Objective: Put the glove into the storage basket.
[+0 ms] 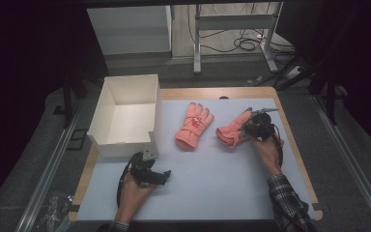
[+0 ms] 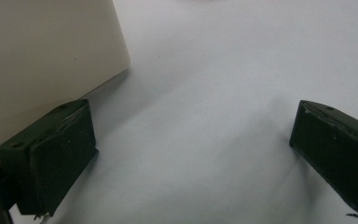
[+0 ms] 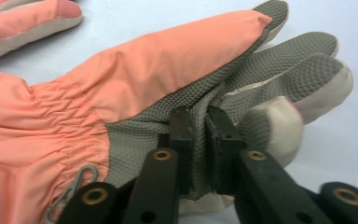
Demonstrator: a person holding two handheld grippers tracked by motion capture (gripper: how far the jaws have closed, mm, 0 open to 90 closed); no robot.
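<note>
Salmon-pink padded fabric glove (image 3: 121, 93) lay on the pale blue table mat (image 1: 212, 179), right of its twin glove (image 1: 193, 125) and the white open box (image 1: 125, 113). The right gripper (image 3: 199, 140) was clamped on a fold of grey palm mesh; lifting slowly would likely keep the pinch. The left gripper (image 2: 191, 158) rested beside the box, jaws apart, nothing between them.

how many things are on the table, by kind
Orange fabric gloves: 2, one lying flat, one pinched in the shut right tool
White open-topped cardboard box: 1
Hand-held tools: 2, the left tool open beside the box, the right tool on the glove's grey palm
Total: 5
</note>
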